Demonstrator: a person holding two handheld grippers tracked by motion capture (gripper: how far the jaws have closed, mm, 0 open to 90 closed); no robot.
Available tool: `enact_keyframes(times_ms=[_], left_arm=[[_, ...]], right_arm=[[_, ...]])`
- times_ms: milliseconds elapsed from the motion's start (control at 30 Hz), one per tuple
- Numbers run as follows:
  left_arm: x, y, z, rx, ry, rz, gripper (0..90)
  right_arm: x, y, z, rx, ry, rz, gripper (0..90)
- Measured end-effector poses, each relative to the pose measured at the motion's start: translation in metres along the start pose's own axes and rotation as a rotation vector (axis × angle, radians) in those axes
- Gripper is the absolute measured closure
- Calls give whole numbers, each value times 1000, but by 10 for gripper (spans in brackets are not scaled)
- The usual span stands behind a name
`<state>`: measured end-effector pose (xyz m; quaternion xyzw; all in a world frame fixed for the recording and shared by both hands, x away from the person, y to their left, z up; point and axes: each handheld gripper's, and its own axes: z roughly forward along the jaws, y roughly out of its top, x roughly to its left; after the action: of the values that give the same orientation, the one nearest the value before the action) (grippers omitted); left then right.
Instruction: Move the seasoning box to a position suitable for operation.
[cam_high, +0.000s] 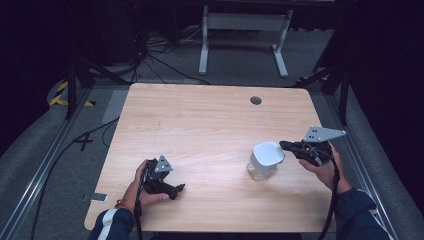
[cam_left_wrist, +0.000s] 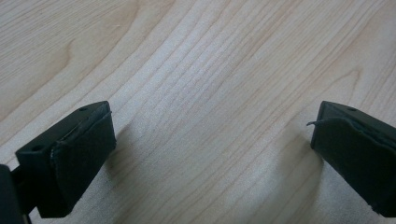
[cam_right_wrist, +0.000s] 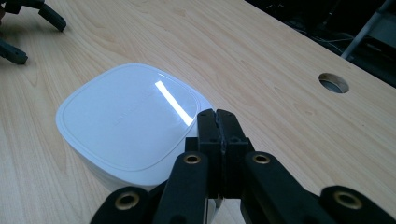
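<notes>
The container (cam_right_wrist: 128, 123) hides its own base — the right claw (cam_right_wrist: 218, 122) covers its near rim.

A dark lab or studio: bare wooden table (cam_high: 210, 125), floor cables (cam_high: 165, 65), metal frame rails (cam_high: 45, 165).

A white lid (cam_high: 267, 153) is gripped by the right gripper (cam_high: 284, 145) above a clear container (cam_high: 260, 171). The left gripper (cam_high: 181, 188) is held at seven o'clock on the table (cam_high: 210, 120).
</notes>
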<state>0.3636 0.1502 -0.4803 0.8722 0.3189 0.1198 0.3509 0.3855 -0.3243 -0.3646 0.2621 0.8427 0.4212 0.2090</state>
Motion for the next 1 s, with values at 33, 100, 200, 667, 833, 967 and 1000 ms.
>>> enact_keyframes(times_ms=[33, 100, 200, 667, 833, 967, 1000], left_arm=[[0, 0, 0, 0, 1, 0, 1], [0, 0, 0, 0, 0, 0, 1], [0, 0, 0, 0, 0, 0, 1], [0, 0, -3, -15, -1, -2, 80], [-2, 4, -5, -47, -43, -36, 291], [-15, 24, -5, -101, -40, 16, 381], [-20, 32, -4, -115, -55, 19, 386]], right_arm=[[0, 0, 0, -1, 1, 4, 900], [0, 0, 0, -7, 2, 0, 900], [1, 1, -2, -23, 14, 4, 900], [3, 1, 1, -16, 14, -1, 900], [2, 0, 1, -16, 9, -1, 900], [2, 0, 0, -3, -11, 5, 900], [2, -1, 0, -6, -8, 2, 900]])
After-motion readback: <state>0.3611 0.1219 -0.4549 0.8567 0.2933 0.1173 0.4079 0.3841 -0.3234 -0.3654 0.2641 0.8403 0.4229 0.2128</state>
